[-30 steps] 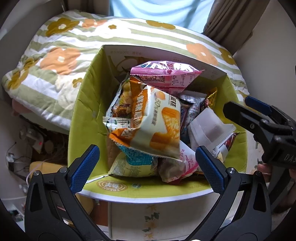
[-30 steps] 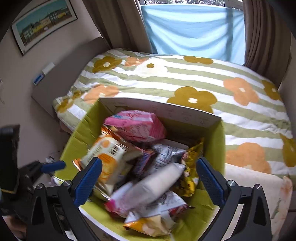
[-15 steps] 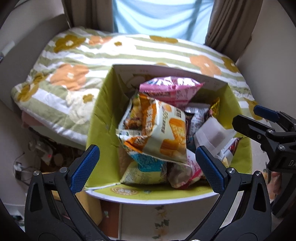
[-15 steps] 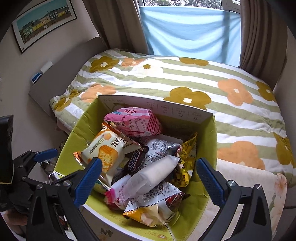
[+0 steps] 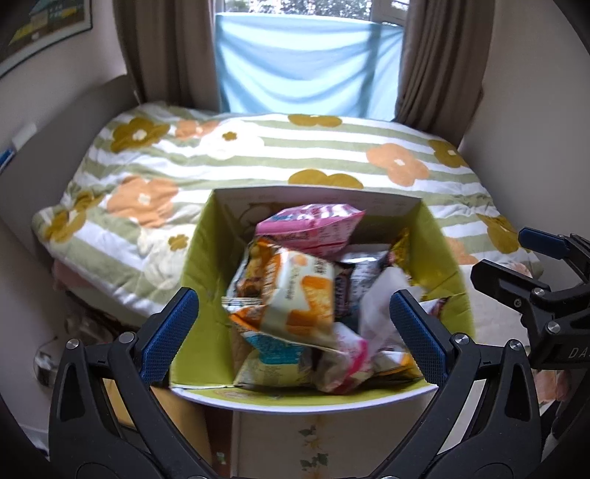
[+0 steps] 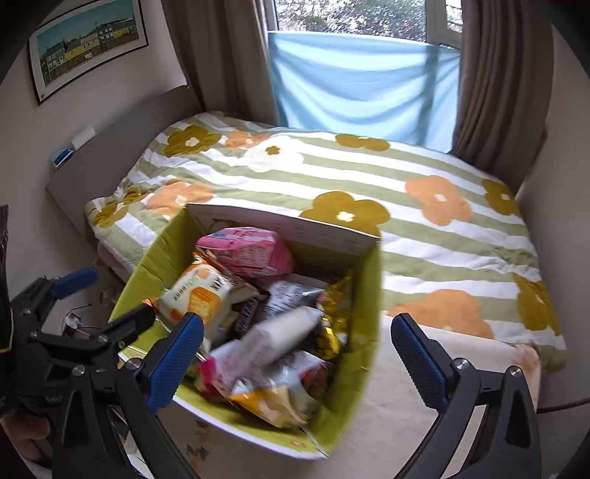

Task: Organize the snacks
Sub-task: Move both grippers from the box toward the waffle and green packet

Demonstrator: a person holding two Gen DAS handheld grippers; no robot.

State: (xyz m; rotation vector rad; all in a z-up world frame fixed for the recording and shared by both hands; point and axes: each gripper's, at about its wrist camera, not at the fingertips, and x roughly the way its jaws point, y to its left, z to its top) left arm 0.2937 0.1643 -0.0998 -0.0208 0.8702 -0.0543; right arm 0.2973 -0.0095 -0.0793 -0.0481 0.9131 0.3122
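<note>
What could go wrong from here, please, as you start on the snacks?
1. The packets in the box are heaped loosely, so pulling the orange packet could drag others out.
2. Both grippers, left and right, are open close together and might collide.
3. The pictures are blurred, so aim may suffer.

I see a box (image 5: 191, 265) full of snack bags (image 5: 287, 294) right in front of me. A bed (image 5: 258, 154) sits behind the box. A window (image 6: 350, 22) is behind the bed. A picture (image 6: 88, 37) hangs on the left wall.
</note>
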